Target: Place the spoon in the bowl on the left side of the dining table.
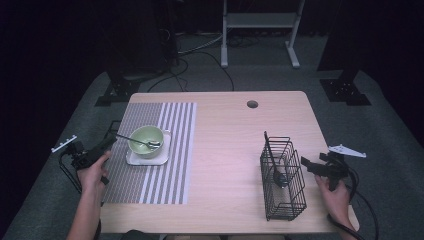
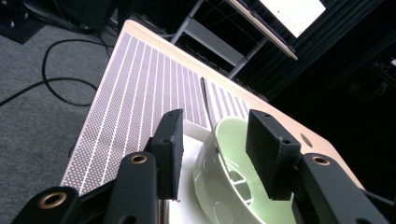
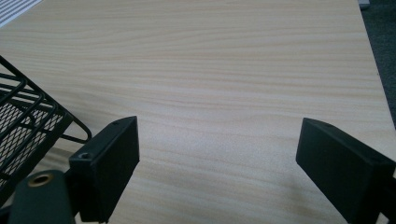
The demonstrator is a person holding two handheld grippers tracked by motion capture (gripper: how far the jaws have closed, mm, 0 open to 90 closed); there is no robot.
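Note:
A pale green bowl point(image 1: 146, 140) stands on a white square plate point(image 1: 147, 160) on the striped placemat point(image 1: 165, 117). A spoon point(image 1: 139, 140) lies in the bowl, its handle reaching out over the left rim. My left gripper point(image 1: 112, 142) is at the placemat's left edge, pointing at the bowl. In the left gripper view its jaws stand apart either side of the spoon handle point(image 2: 207, 107) without touching it, with the bowl point(image 2: 236, 137) just behind. My right gripper point(image 1: 306, 164) is open beside the wire basket point(image 1: 282, 177), over bare table point(image 3: 219, 135).
The black wire basket point(image 3: 28, 121) holds a dark utensil point(image 1: 273, 160) standing upright. A cable hole point(image 1: 252, 104) sits near the table's far edge. Bare wood lies between the placemat point(image 2: 140, 93) and the basket. Cables and stand legs are on the floor beyond.

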